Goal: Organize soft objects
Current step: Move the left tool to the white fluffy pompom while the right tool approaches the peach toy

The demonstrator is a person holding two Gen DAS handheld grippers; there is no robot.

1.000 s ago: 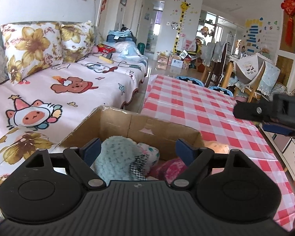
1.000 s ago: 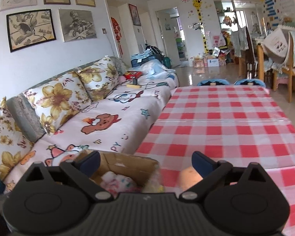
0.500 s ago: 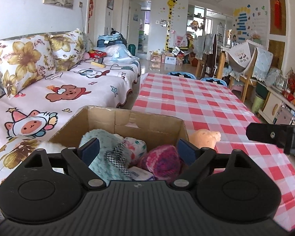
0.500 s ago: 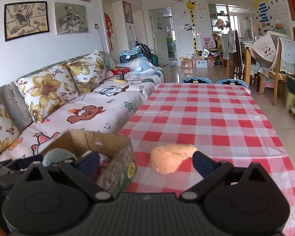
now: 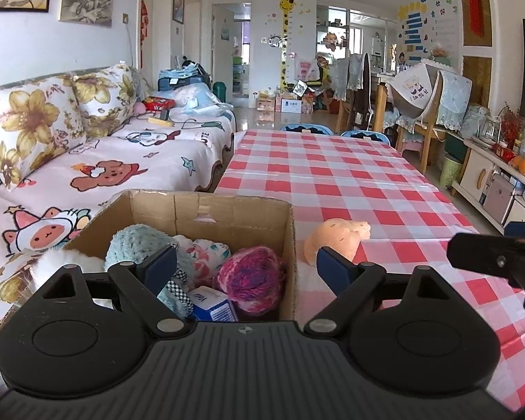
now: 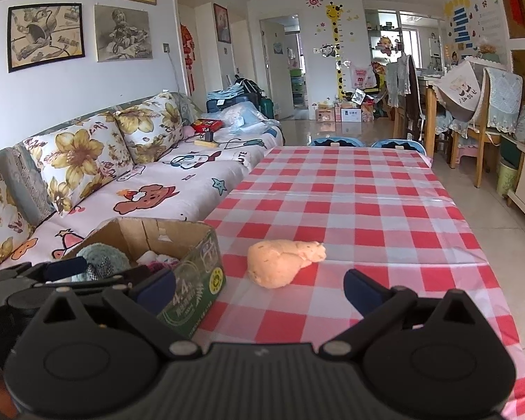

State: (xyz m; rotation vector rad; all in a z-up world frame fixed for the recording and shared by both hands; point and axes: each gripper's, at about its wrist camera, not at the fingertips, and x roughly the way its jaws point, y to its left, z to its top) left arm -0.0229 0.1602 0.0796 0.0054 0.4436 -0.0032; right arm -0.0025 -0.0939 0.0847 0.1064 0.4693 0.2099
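Observation:
An open cardboard box sits on the red-checked table at its left edge. It holds a teal plush, a pink yarn ball, a floral soft item and a small blue carton. An orange plush lies on the tablecloth just right of the box. My left gripper is open and empty over the box's near edge. My right gripper is open and empty, just short of the orange plush; its side shows in the left wrist view.
A sofa with cartoon cover and floral cushions runs along the table's left side. The checked table stretches ahead. Two blue stools stand at its far end, chairs and a cabinet to the right.
Both grippers have drawn back and risen. The box and its contents now show fully, and the orange plush has come into open view right of the box.

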